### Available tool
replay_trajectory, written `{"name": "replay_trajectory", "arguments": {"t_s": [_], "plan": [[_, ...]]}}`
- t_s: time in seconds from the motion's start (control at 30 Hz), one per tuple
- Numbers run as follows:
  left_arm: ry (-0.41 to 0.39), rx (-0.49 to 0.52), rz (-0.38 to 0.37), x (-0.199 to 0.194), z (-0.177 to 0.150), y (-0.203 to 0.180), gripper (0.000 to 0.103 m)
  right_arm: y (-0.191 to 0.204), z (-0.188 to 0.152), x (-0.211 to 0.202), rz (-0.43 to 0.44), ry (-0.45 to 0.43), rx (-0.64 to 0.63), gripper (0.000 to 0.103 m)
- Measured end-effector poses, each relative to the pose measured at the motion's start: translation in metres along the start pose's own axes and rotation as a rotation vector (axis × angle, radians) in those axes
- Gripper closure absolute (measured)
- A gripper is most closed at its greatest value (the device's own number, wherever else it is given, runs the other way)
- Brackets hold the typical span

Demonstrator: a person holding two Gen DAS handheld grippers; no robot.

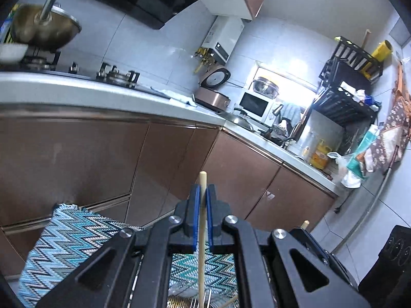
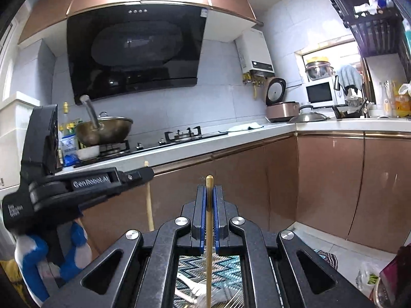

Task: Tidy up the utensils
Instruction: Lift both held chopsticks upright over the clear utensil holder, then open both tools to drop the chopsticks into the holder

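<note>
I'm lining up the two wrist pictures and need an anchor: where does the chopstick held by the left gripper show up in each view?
Left wrist view: the pale chopstick stands bottom centre, clamped in the left gripper.
Right wrist view: the same chopstick is at left, sticking up past the left gripper.
Shared landmark: the white microwave on the far counter.

1. The pale chopstick (image 1: 202,233) in the left gripper (image 1: 203,195) runs off the bottom edge of the left wrist view, its lower end unseen.
2. The golden chopstick (image 2: 209,236) in the right gripper (image 2: 209,197) is cut off likewise.
3. The zigzag mat (image 1: 64,246) is mostly hidden behind the gripper frames.
4. A white utensil (image 2: 190,288) on the mat shows only partly; its kind cannot be told.
</note>
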State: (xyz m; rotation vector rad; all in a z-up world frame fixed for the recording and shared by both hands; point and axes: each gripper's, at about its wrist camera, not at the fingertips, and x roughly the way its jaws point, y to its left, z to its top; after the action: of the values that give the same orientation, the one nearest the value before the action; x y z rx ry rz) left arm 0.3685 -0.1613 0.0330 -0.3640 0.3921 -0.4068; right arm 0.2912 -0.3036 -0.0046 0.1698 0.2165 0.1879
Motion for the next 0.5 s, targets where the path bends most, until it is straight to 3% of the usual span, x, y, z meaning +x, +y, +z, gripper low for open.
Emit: {"name": "replay_trajectory", "arguments": {"t_s": [0.23, 0.5], "plan": [[-0.008, 0.036, 0.025, 0.037, -0.044, 0.011, 0.098, -0.012, -0.035, 0.029, -0.033, 0.023, -0.030, 0.098], [0.022, 0.030, 0.066, 0.048, -0.077, 0.031, 0.097, -0.013, -0.064, 0.036, -0.052, 0.073, -0.047, 0.097]]}}
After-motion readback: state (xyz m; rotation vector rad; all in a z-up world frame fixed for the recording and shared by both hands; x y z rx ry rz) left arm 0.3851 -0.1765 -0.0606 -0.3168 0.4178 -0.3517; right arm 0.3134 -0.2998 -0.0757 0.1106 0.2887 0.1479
